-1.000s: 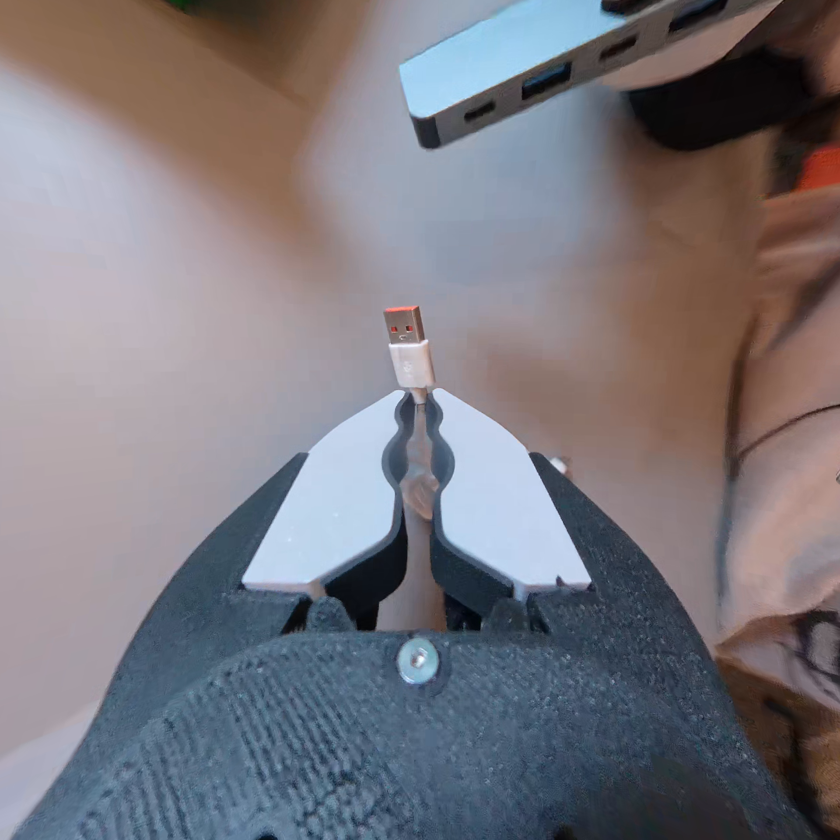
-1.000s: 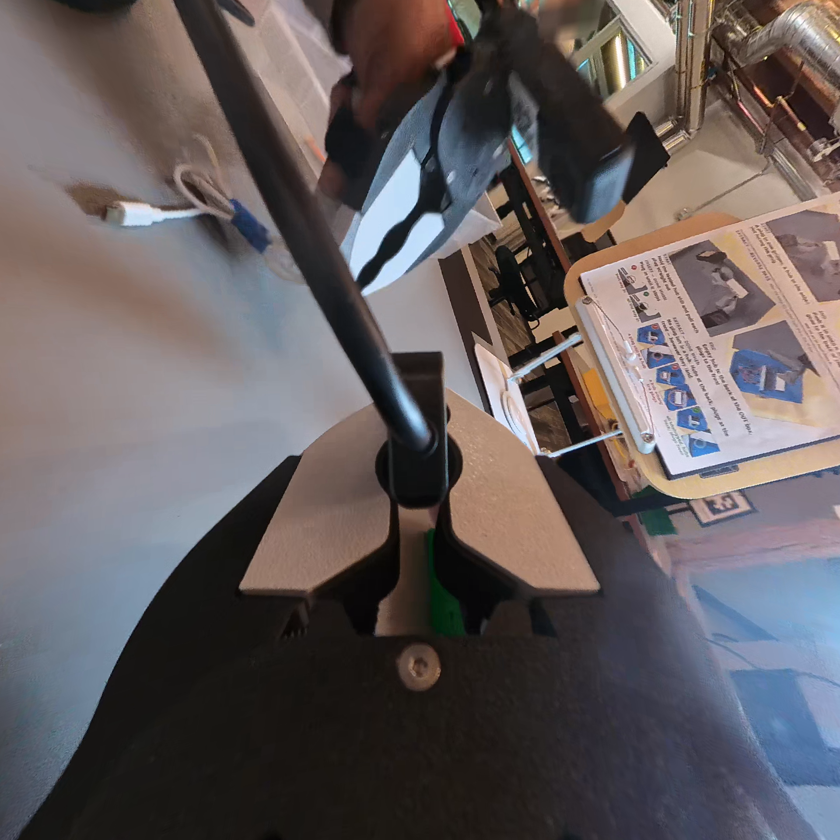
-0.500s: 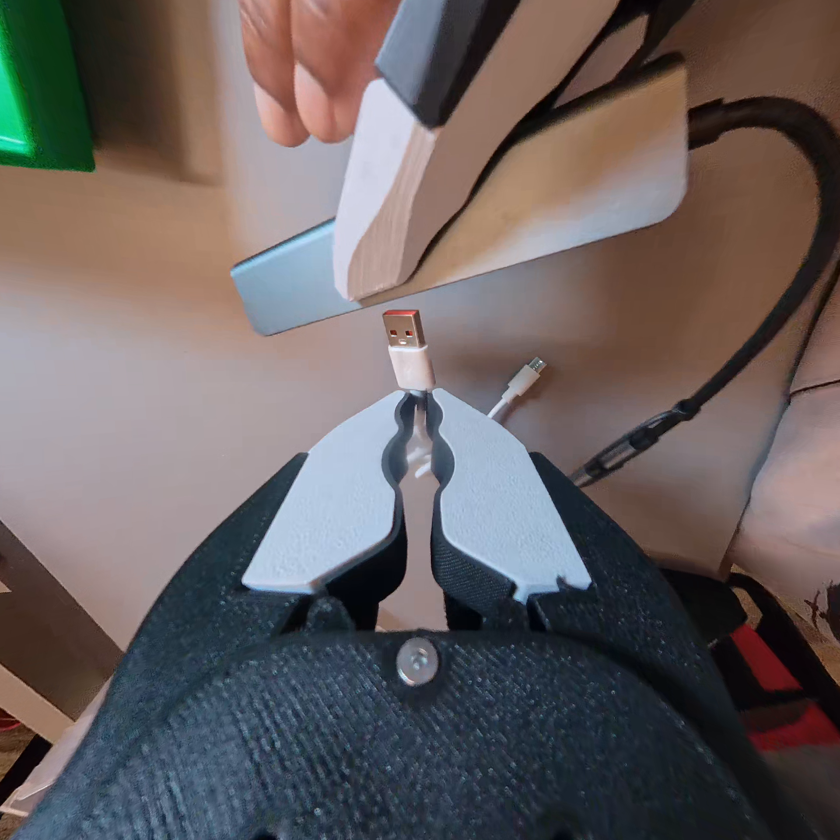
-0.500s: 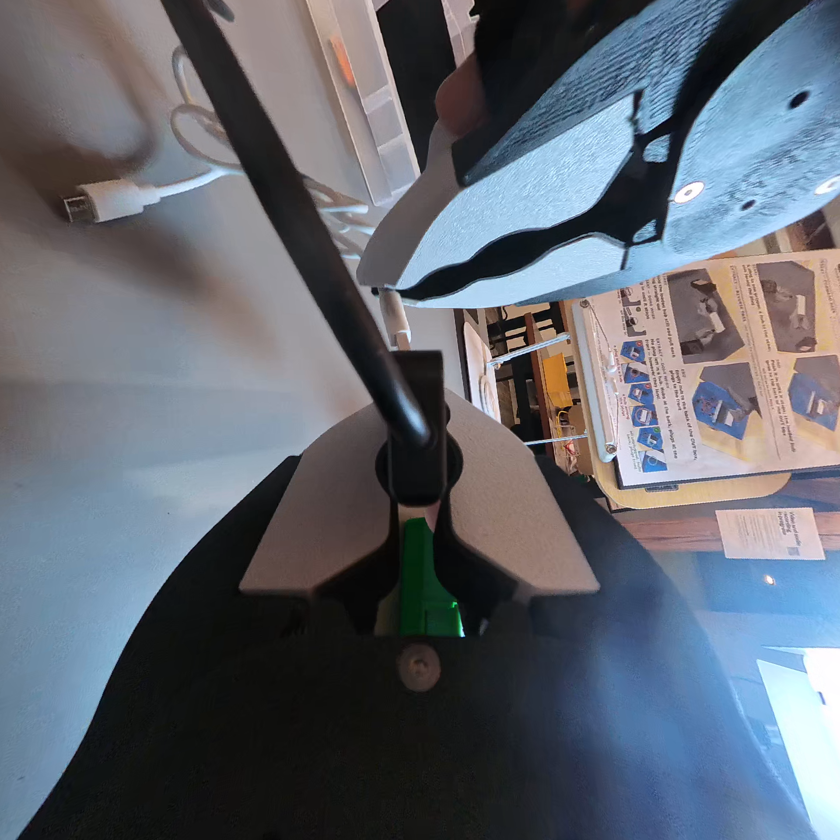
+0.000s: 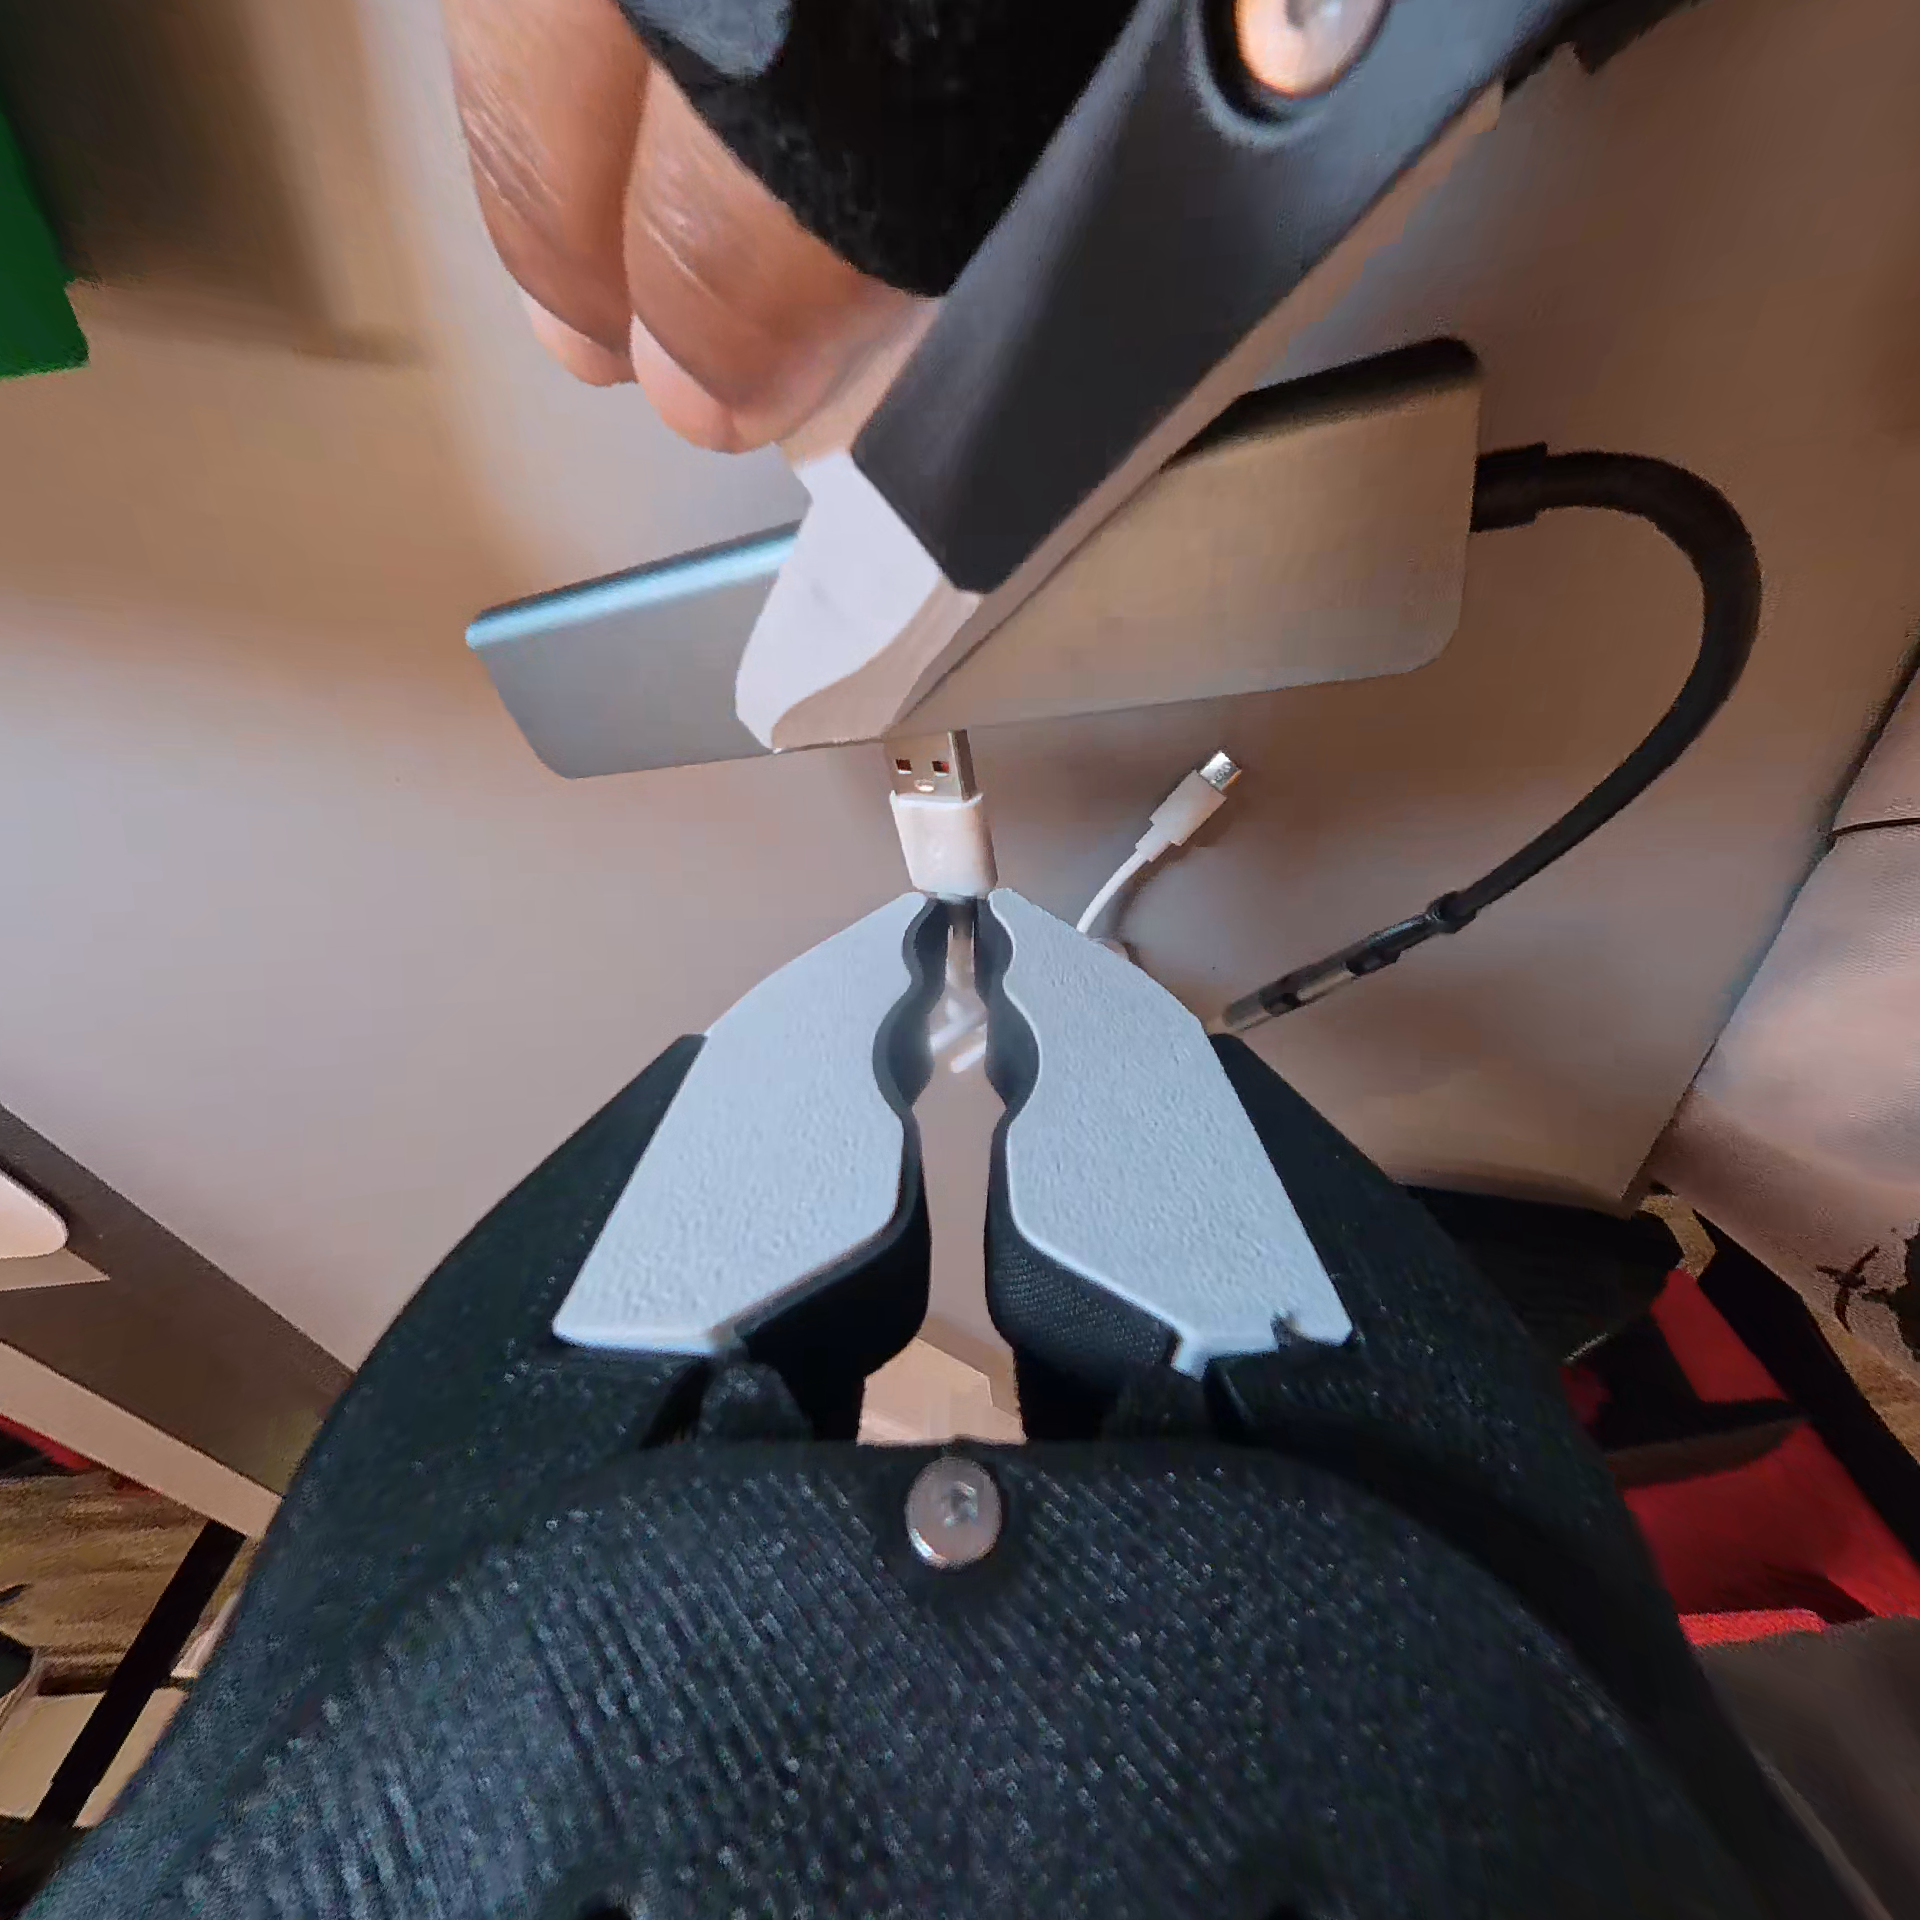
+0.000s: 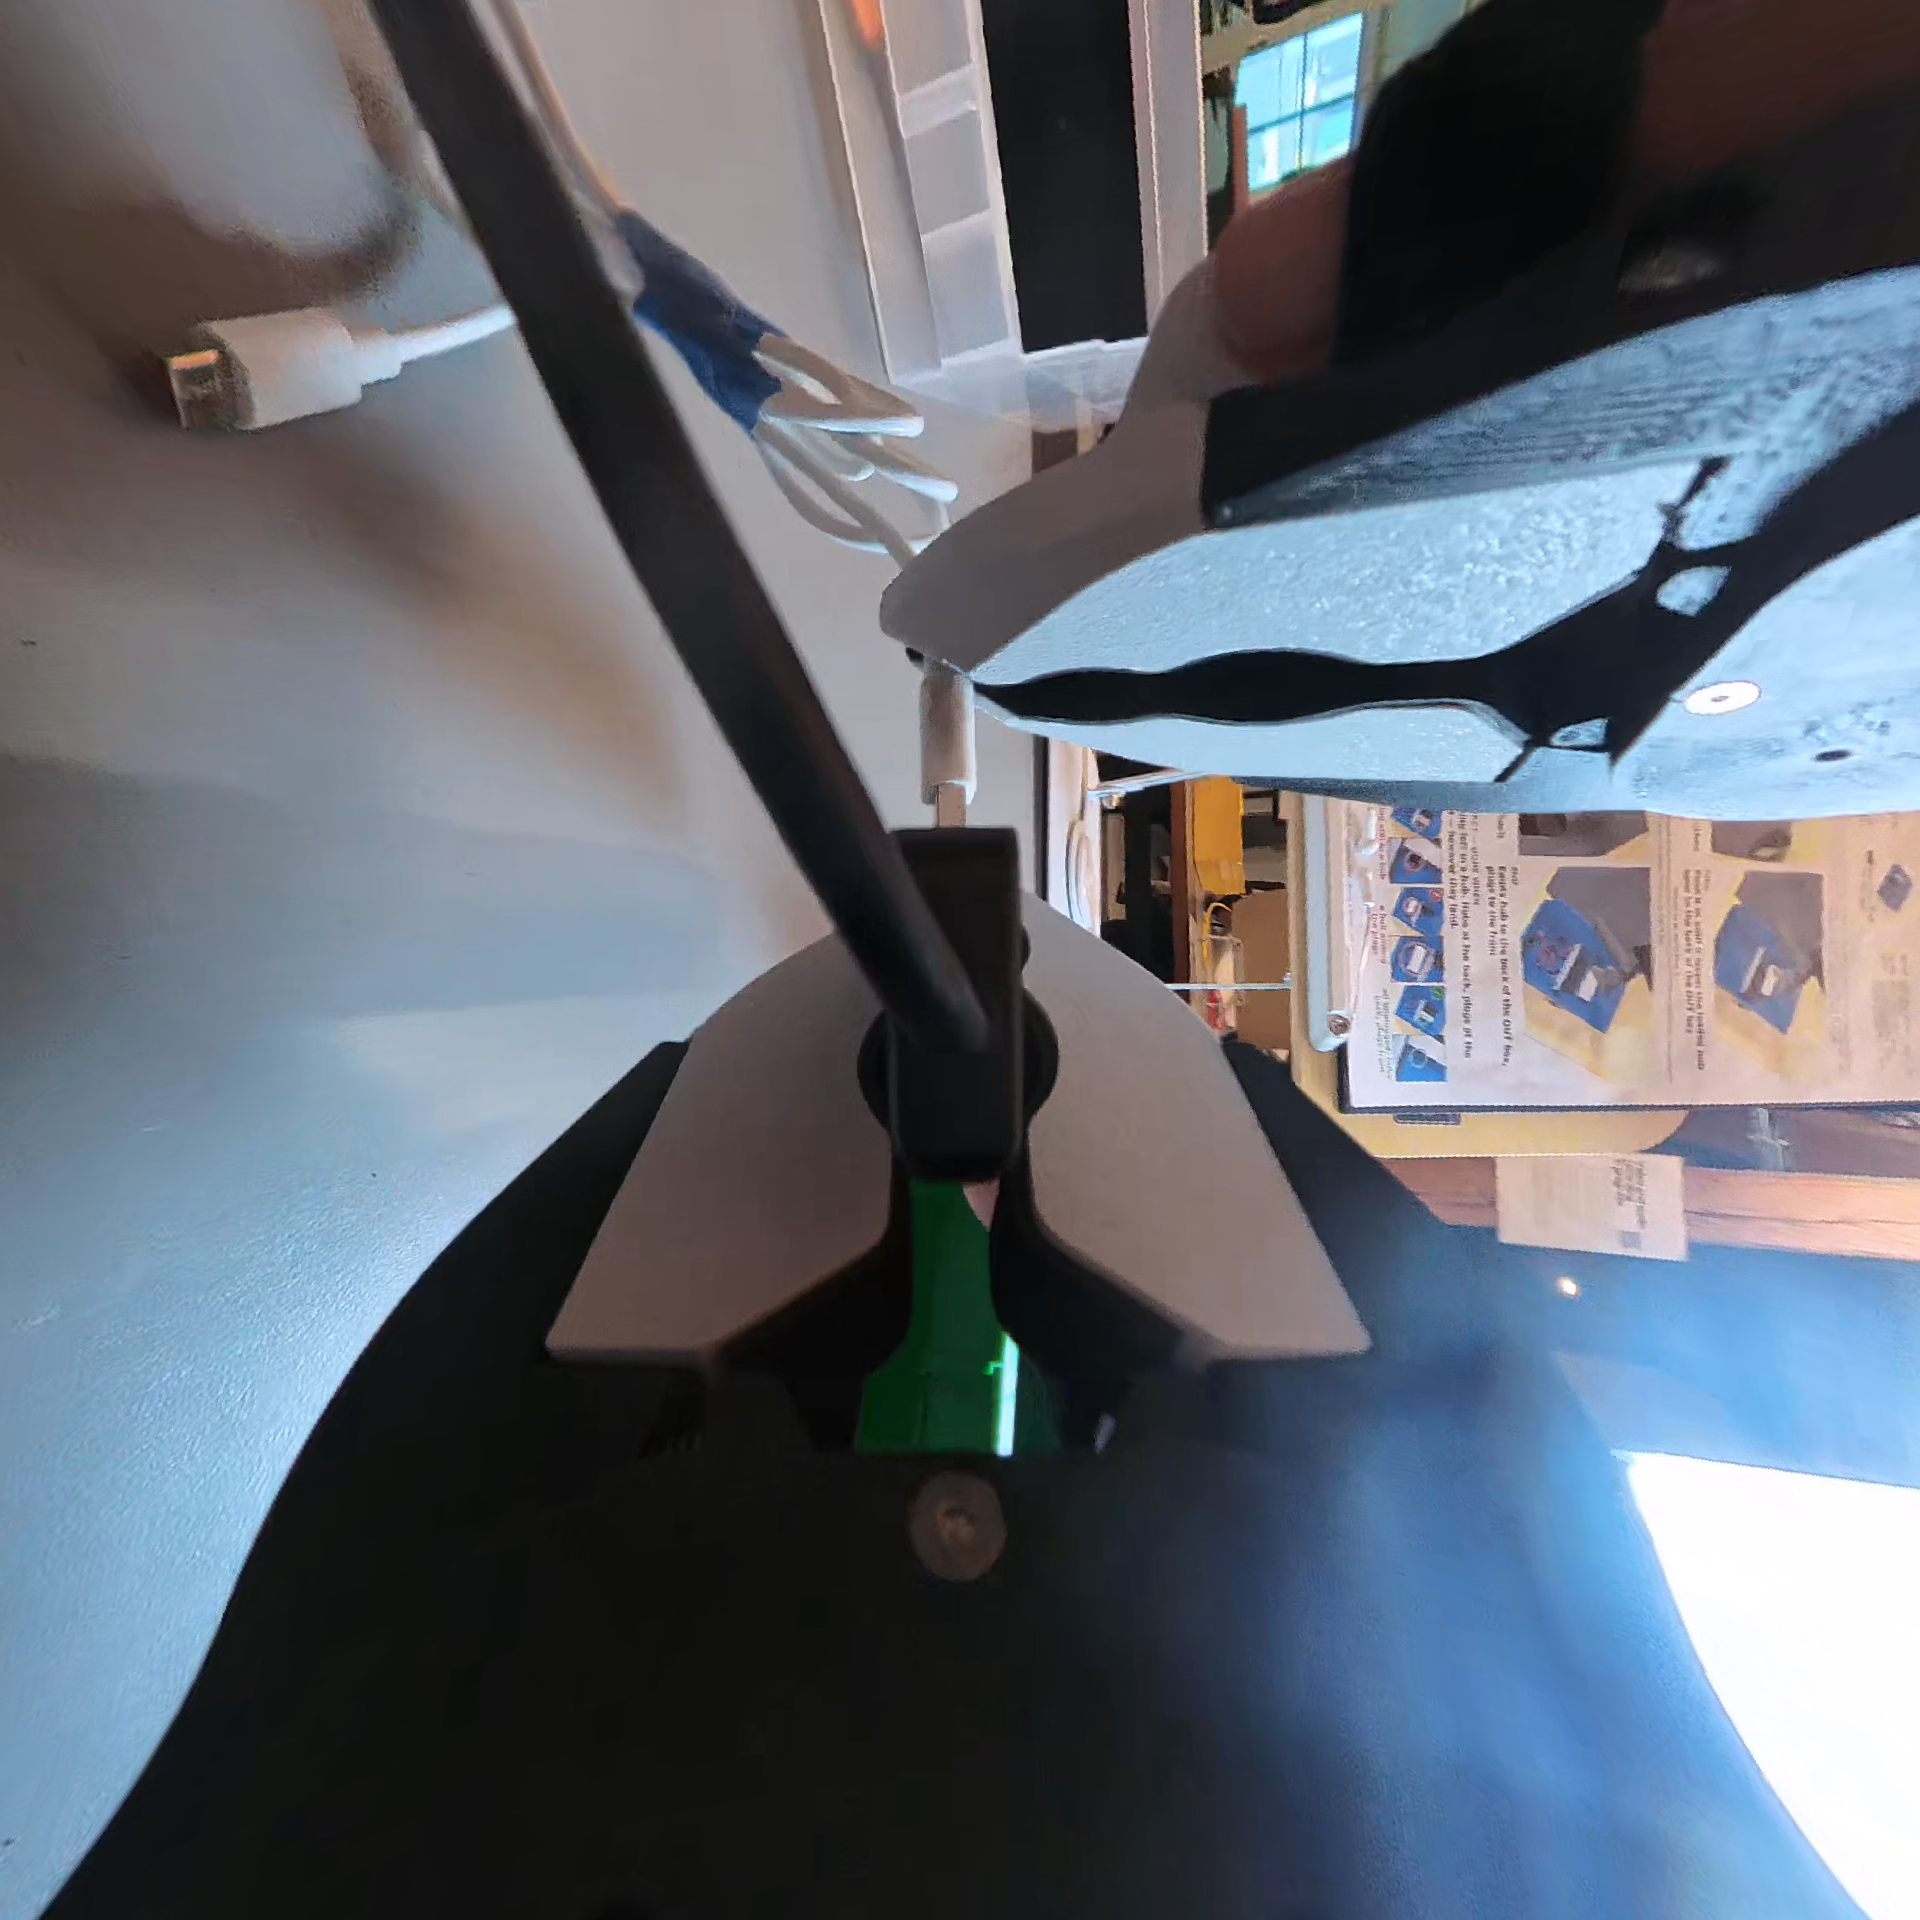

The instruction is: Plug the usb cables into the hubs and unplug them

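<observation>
left hand-held gripper (image 5: 954,902) clenched on white usb cable (image 5: 940,831) just behind plug, metal tip at underside edge of grey hub (image 5: 623,665). right hand-held gripper (image 6: 961,997) clamped on hub's black end, black lead (image 6: 665,582) running off.
step, by judgement: insertion, plug not yet seated; port itself hidden.
next: align tip with port, push straight along plug axis, hub braced.
bench (image 5: 260,831) pale, plain; spare white connector (image 5: 1195,805) lying near.
far: green block (image 5: 31,301), clipboard with printed sheet (image 6: 1621,966).
</observation>
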`<action>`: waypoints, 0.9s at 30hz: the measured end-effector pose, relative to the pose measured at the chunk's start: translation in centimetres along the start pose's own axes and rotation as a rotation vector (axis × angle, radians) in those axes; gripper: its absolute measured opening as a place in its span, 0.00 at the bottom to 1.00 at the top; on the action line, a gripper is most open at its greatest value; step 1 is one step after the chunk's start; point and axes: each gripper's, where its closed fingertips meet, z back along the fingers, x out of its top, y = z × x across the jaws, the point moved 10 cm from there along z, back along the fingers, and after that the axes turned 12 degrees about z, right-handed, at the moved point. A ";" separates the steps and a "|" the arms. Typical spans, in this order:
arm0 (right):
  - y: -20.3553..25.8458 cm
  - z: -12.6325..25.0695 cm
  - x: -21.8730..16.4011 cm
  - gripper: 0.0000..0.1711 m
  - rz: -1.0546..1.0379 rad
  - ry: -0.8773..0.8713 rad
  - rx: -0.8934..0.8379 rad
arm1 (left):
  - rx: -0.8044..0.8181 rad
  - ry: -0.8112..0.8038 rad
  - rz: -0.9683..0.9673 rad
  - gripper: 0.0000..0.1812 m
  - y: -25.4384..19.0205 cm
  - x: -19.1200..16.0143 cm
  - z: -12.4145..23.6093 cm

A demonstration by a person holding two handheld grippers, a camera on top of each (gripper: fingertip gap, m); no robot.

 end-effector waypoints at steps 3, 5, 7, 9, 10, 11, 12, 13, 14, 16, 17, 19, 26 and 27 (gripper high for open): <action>-0.1 -0.3 0.4 0.06 0.024 0.063 -0.029 | -0.007 0.026 0.017 0.03 0.4 0.1 0.1; -0.1 -0.5 0.6 0.06 0.040 0.100 -0.035 | -0.015 0.046 0.022 0.03 0.6 0.2 0.0; -0.1 -0.4 0.7 0.06 0.030 0.107 -0.034 | -0.035 0.049 0.022 0.03 0.6 0.2 0.1; -0.2 -0.4 0.6 0.06 0.027 0.125 -0.041 | -0.053 0.030 0.021 0.03 0.6 0.3 0.4; -0.2 -0.4 0.5 0.06 0.023 0.130 -0.039 | -0.055 0.024 0.018 0.03 0.5 0.3 0.6; -0.1 -0.4 0.5 0.06 0.023 0.132 -0.038 | -0.059 0.017 0.016 0.03 0.5 0.3 0.7; -0.1 -0.4 0.5 0.06 0.023 0.141 -0.044 | -0.060 0.003 0.021 0.03 0.6 0.3 0.8; -0.2 -0.3 0.4 0.06 0.014 0.152 -0.051 | -0.068 -0.020 0.036 0.03 0.8 0.3 0.9; -0.2 -0.3 0.3 0.06 0.002 0.160 -0.052 | -0.082 -0.045 0.057 0.03 1.0 0.2 1.0; -0.4 -0.4 0.4 0.06 -0.027 0.167 -0.034 | -0.108 -0.076 0.090 0.03 1.3 -0.1 1.1; -0.3 -0.4 0.5 0.06 -0.023 0.167 -0.030 | -0.110 -0.075 0.094 0.03 1.3 -0.2 1.0; -0.2 -0.6 0.7 0.06 -0.024 0.156 -0.014 | -0.051 -0.052 0.082 0.03 1.2 -0.3 0.8; -0.3 -0.7 0.3 0.06 -0.109 0.194 0.002 | 0.116 -0.037 0.033 0.03 0.8 0.5 1.1; -0.4 -0.7 0.3 0.06 -0.116 0.207 -0.011 | 0.110 -0.045 0.046 0.03 0.9 0.5 1.2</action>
